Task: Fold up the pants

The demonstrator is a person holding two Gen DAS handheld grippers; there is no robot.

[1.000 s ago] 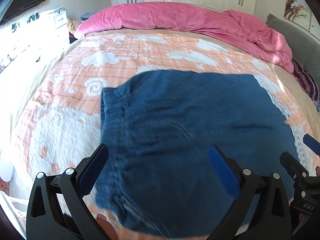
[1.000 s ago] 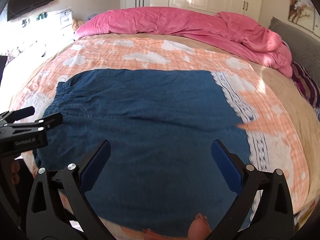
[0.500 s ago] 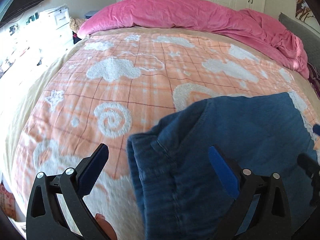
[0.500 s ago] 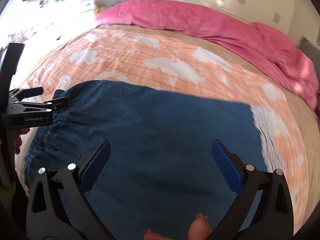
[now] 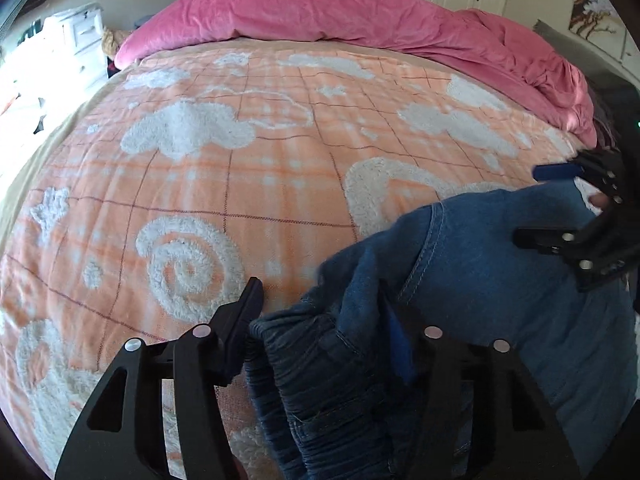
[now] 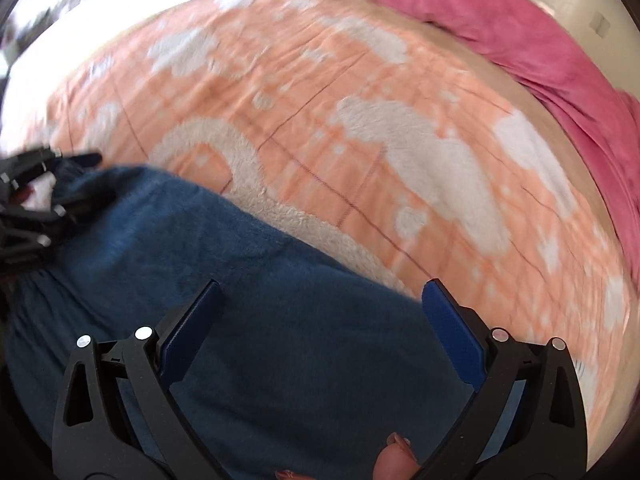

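Gripping the gathered elastic waistband of the blue denim pants (image 5: 472,280), our left gripper (image 5: 320,312) has its fingers drawn narrow around the bunched cloth, which rises up between them. The pants lie on the orange-and-white patterned blanket (image 5: 224,184) covering the bed, near its front edge, with the pink duvet (image 5: 360,12) heaped well beyond.

Our right gripper (image 6: 320,304) hovers just over the flat denim with its blue-padded fingers spread wide, holding nothing; the cloth fills the space below and between them. That view is blurred, so we cannot tell whether the fingers touch the fabric.

From the left wrist view the pants run from the waistband at our left fingers away to the right, toward the right gripper, so their long axis lies across us. We judge the left hand nearer the waistband and the right nearer the leg end, which suits bringing one end over the other.
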